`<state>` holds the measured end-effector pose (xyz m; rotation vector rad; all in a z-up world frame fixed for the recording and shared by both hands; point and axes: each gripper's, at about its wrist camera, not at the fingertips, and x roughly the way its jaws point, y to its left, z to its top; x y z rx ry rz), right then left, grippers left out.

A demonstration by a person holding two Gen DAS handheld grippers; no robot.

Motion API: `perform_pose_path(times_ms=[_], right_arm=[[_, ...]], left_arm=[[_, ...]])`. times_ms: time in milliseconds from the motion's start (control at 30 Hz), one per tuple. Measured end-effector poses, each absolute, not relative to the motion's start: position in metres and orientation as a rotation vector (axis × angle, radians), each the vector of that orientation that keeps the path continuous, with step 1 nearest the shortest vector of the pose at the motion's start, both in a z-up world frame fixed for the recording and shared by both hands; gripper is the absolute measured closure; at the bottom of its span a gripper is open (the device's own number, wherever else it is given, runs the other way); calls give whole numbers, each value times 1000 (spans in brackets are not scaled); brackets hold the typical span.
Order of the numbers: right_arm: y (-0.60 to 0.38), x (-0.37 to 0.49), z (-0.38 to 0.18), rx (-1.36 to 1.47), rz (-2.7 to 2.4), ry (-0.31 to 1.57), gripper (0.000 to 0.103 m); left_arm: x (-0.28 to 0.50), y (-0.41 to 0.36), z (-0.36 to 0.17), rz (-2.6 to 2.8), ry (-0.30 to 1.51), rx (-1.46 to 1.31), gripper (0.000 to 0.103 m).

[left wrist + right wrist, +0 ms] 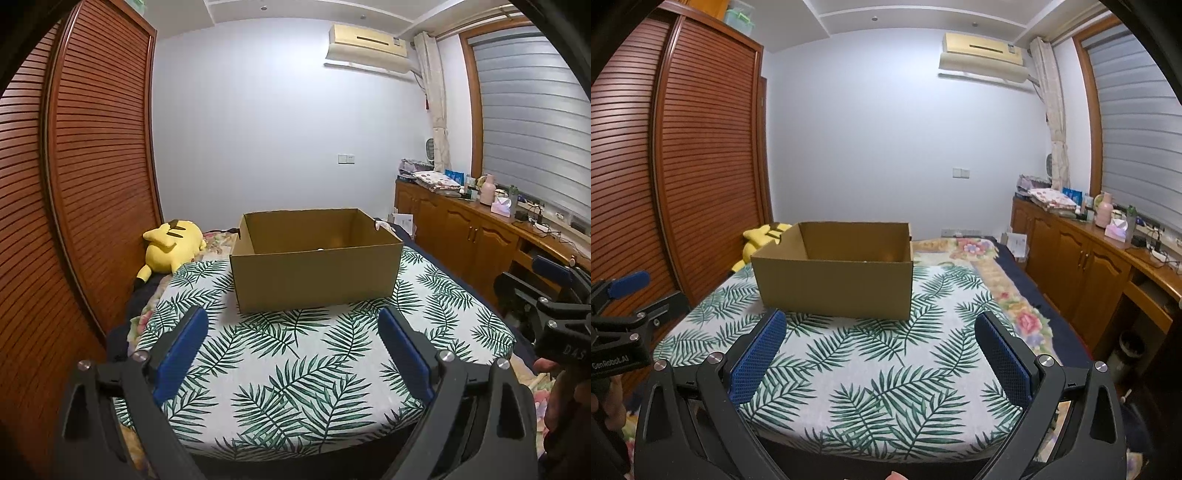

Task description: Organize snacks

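While both grippers gape, cardboard box point(317, 280) sits upright (seemingly empty)

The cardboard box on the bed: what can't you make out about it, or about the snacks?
- Floor of the cardboard box: hidden by its near wall, both views.
- Small pale speck inside: too small, left view.
- Snacks: none visible.
- Yellow plush: partly behind box, right view.

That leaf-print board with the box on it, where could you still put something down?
The leaf-print cloth is bare between the cardboard box and the near edge, where both the left gripper and right gripper hover with jaws open. A bare strip runs right of the box. The left side, by the yellow plush toy, is tighter. The counter is crowded.
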<state>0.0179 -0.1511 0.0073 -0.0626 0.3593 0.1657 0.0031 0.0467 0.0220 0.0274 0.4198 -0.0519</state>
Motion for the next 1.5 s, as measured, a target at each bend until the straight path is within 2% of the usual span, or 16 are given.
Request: perform_pose_path(times_ms=[1500], right_arm=[[-150,16,9,-60,157,356,0]], left_arm=[[-4,47,24,-50,419,21,7]])
